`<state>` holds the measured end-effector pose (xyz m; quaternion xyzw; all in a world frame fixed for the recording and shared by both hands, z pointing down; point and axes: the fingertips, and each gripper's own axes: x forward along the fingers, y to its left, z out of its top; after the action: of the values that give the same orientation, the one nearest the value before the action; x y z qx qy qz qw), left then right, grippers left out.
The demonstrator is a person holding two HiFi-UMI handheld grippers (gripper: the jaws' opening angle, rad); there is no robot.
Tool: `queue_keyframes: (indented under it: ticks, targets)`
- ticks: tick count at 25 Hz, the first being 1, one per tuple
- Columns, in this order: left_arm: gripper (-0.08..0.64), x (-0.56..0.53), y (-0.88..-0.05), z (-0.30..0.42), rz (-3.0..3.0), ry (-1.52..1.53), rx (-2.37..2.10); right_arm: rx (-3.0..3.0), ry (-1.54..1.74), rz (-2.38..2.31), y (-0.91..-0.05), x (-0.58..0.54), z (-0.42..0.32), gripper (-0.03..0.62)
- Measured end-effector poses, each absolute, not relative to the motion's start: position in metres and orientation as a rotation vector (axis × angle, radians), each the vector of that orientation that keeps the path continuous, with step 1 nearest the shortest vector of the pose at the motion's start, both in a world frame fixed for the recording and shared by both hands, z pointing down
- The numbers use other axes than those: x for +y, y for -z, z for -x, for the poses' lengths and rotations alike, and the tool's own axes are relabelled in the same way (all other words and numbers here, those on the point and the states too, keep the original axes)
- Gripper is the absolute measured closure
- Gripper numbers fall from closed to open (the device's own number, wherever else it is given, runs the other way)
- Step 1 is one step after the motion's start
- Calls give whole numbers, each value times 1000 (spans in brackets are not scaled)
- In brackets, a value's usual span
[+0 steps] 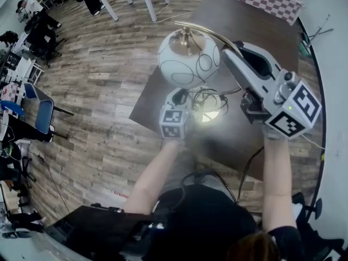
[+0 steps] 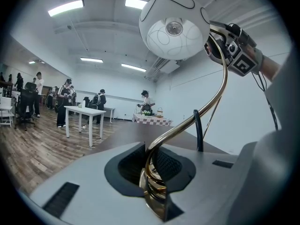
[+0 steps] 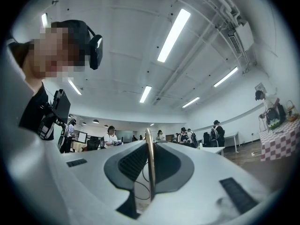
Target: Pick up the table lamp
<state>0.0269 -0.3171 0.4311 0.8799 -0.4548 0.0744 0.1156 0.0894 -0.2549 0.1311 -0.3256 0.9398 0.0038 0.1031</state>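
Head view: the left gripper [image 1: 181, 98] is clamped on the lamp [image 1: 188, 57] low on its stem [image 2: 206, 111]. The right gripper [image 1: 232, 54] pinches the same stem higher, at 3 o'clock from the shade. The stem arches toward 12 o'clock, above the table [image 1: 239, 20].

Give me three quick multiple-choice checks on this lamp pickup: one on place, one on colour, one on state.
1. Where does the right gripper grip?
A the base
B the gold stem
C the cord

2. What colour is the shade?
A white with dark line circles
B red
C green

3. The left gripper is:
A open and empty
B shut on the gold stem
C out of view

Answers:
1 B: the right gripper view shows its jaws pinching the gold stem.
2 A: the head view shows a white globe with thin dark rings.
3 B: the gold stem's lower end sits clamped between its jaws.
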Motion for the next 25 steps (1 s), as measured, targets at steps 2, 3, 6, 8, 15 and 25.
queue_keyframes:
  ticks: [2, 3, 6, 8, 15, 25]
  targets:
    - [514, -318, -431, -28, -2576, -222, -1328, 2774, -10, 964, -131, -257, -90, 549]
    - [514, -317, -431, -28, -2576, -223, -1326, 2774, -8, 964, -131, -256, -90, 549]
    - [514, -317, -431, -30, -2581, -220, -1323, 2771, -15, 964, -131, -256, -90, 549]
    - [514, -319, -430, -30, -2585, -219, -1326, 2771, -26, 963, -130, -256, -90, 549]
    - [514, -319, -428, -28, -2586, -220, -1315, 2778, -45, 962, -127, -256, -85, 549]
    - [514, -329, -420, -22, -2586, -206, -1320, 2776, -45, 958, -118, -263, -80, 549]
